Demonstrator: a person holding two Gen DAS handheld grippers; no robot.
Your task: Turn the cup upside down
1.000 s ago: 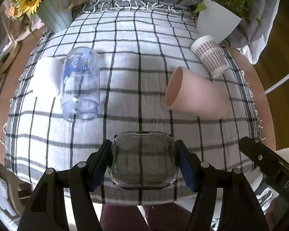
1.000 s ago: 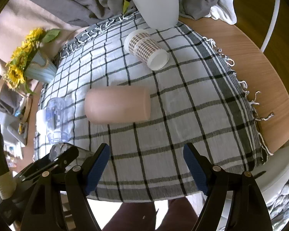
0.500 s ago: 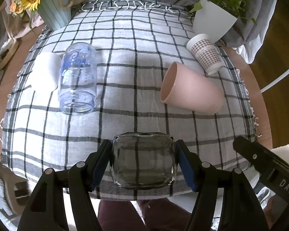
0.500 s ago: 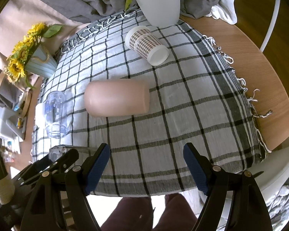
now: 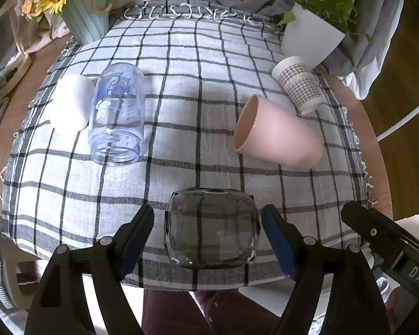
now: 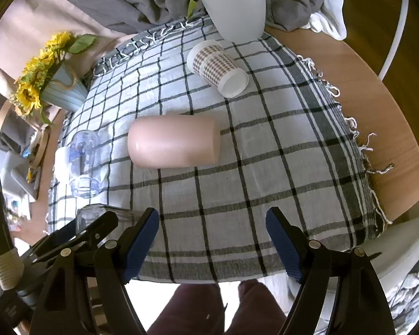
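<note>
A clear square glass cup [image 5: 211,229] stands base up on the checked cloth [image 5: 181,89] near the table's front edge. My left gripper [image 5: 208,230] is open around it, with a gap between each blue pad and the glass. The glass also shows at the left of the right wrist view [image 6: 97,212], behind the left gripper. My right gripper [image 6: 212,240] is open and empty above the cloth's front edge. A pink cup [image 5: 276,135] lies on its side, mouth to the left.
A clear plastic jar [image 5: 116,114] with blue print lies on its side beside a white cup [image 5: 69,102]. A checked paper cup [image 5: 297,83] lies by a white plant pot [image 5: 310,39]. A sunflower vase [image 5: 83,16] stands at the back left.
My left gripper's fingers have opened off the glass, which stays on the cloth. The right gripper has barely moved.
</note>
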